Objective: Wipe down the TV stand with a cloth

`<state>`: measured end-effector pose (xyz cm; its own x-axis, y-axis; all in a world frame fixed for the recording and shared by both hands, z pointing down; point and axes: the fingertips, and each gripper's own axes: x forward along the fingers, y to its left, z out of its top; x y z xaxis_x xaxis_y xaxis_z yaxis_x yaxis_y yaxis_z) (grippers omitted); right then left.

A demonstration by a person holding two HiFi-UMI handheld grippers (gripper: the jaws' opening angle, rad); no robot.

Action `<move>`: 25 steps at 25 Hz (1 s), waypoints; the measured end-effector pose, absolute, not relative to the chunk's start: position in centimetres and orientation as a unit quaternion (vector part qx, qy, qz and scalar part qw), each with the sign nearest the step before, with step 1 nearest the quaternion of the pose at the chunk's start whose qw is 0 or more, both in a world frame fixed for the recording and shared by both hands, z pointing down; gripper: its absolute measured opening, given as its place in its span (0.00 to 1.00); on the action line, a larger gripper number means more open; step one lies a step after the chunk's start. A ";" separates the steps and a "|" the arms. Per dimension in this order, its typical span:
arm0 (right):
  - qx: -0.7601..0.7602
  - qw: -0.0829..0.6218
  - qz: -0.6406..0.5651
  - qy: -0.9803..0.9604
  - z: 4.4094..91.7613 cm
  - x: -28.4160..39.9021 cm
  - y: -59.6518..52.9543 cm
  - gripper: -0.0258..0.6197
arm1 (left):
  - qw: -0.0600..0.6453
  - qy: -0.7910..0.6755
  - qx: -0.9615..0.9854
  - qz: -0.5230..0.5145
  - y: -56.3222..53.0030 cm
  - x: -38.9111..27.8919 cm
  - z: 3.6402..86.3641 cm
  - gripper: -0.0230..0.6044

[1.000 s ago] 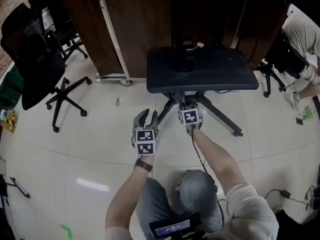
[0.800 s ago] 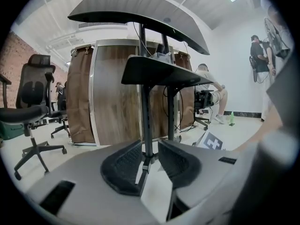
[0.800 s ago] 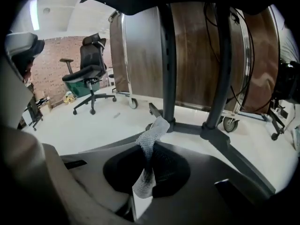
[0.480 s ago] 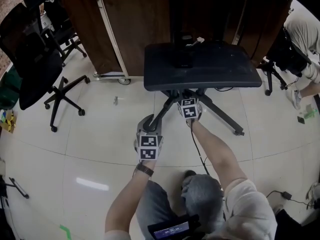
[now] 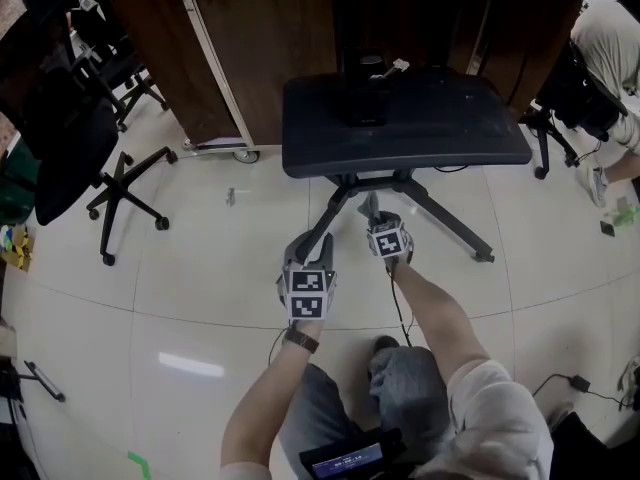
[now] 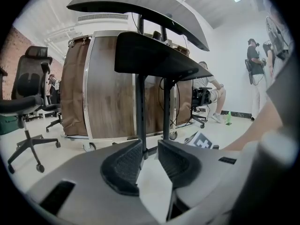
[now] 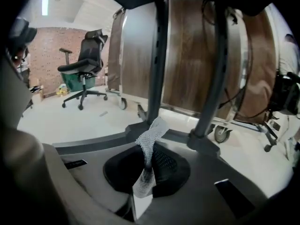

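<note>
Two grippers low in the head view: left gripper (image 5: 303, 247) just beside the near leg of the TV stand (image 5: 405, 128), right gripper (image 5: 373, 210) close to the base hub, under the black shelf.

Left gripper view: jaws a narrow gap apart, nothing between them, stand posts beyond. Best kept off the leg.

Right gripper view: jaws clamped on a white mesh cloth (image 7: 149, 137), tuft poking up toward the posts. Likely wiping the base: press the tuft flat, drag along each leg, avoid scraping with bare plastic.
</note>
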<state>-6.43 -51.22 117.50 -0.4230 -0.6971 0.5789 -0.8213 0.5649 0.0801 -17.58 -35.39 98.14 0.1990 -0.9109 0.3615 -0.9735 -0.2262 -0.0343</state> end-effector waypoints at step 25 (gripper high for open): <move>0.512 0.151 0.139 -0.834 110.1 6.3 -58.7 0.08 | 0.117 -0.613 0.769 0.136 -38.1 -16.4 100.4 0.24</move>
